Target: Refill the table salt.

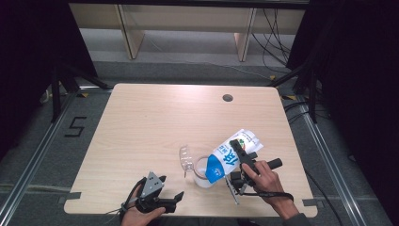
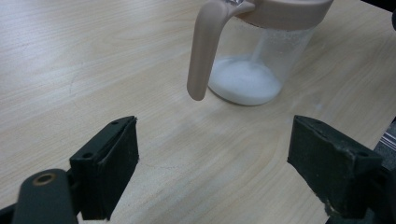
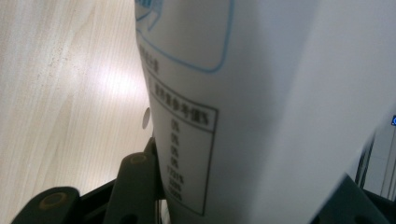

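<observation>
The right claw [image 1: 241, 162] is gripping the tilted white-and-blue milk carton [image 1: 228, 157] over the clear plastic jug [image 1: 202, 172], while the left claw [image 1: 162, 190] is resting open nearby.

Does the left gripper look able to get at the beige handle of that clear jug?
Probably yes. The left gripper is open, and bare wooden table lies between it and the beige handle of the clear jug. The tilted milk carton is on the far side.
</observation>
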### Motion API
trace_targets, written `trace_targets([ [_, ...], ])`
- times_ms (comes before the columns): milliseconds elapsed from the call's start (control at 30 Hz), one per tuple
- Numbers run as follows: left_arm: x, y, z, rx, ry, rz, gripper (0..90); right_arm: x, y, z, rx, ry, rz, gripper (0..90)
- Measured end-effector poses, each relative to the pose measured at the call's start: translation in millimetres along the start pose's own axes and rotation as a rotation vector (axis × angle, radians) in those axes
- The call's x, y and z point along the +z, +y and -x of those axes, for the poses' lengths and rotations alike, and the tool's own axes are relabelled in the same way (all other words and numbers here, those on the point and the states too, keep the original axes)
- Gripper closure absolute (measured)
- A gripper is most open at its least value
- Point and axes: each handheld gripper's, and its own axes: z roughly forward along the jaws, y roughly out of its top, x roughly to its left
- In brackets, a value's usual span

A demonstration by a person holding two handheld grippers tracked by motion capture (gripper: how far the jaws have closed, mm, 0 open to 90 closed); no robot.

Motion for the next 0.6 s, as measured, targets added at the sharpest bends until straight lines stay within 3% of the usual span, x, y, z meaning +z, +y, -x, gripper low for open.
trace_targets([
  [33, 0.0, 0.0, 0.0, 0.002, 0.000, 0.000, 15.6, -0.8, 0.3, -1.4, 0.013, 0.010, -0.016, 57.2],
  [133, -0.1, -0.1, 0.2, -0.003, -0.001, -0.001, 15.6, -1.8, -0.7, 1.2, -0.027, 0.013, -0.026, 57.3],
  [233, -0.2, -0.1, 0.3, -0.004, -0.001, -0.001, 15.6, -0.7, -0.3, 2.1, -0.034, 0.005, -0.010, 57.4],
  [333, -0.2, -0.1, 0.3, -0.003, -0.001, -0.001, 15.6, -2.2, -1.0, 1.1, -0.045, 0.024, -0.040, 57.4],
  [400, -0.1, -0.1, 0.3, -0.004, -0.001, -0.001, 15.6, -1.1, -0.6, -1.3, -0.008, -0.006, -0.019, 57.5],
  [433, -0.1, -0.1, 0.2, -0.004, -0.001, -0.001, 15.6, -0.5, -0.3, 0.6, -0.027, -0.006, -0.012, 57.5],
  [467, -0.1, -0.1, 0.2, -0.004, -0.001, 0.000, 15.6, -1.1, 0.0, 4.8, -0.078, -0.015, -0.009, 57.6],
  [500, -0.1, -0.1, 0.3, -0.004, -0.001, 0.000, 15.6, -0.5, -0.6, 6.1, -0.108, 0.006, -0.007, 57.7],
  [533, -0.1, -0.1, 0.2, -0.003, -0.001, -0.001, 15.6, -0.4, -0.8, 5.9, -0.110, 0.006, -0.007, 57.9],
  [600, -0.1, -0.1, 0.3, -0.003, -0.001, -0.001, 15.6, -1.3, -0.8, 3.0, -0.061, 0.005, -0.022, 58.0],
])
